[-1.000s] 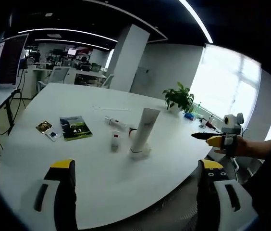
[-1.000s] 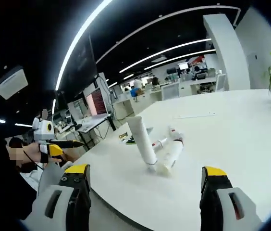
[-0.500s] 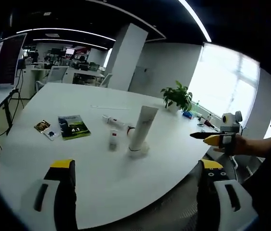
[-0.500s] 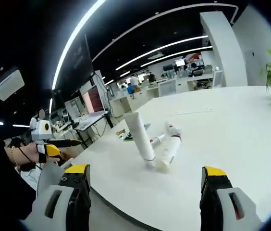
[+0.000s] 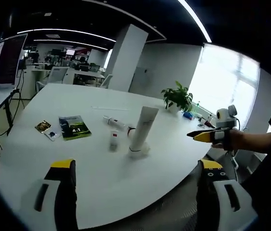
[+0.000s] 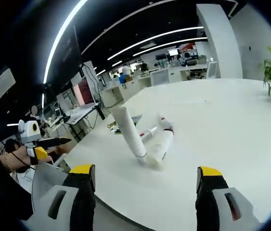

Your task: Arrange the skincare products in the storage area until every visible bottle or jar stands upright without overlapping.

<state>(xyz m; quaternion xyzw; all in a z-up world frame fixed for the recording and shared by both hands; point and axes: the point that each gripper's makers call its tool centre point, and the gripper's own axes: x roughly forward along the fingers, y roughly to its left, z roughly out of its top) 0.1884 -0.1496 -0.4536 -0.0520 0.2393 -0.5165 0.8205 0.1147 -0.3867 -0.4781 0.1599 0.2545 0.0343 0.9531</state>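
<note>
Left gripper view: right hand-held gripper [image 5: 199, 135] risen slightly; tall tube [image 5: 141, 131] unmoved; both hand-held grippers' jaws apart.

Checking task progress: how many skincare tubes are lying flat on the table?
3, maybe more hidden: one left of the standing tube, one behind it, one lying against its base.
</note>
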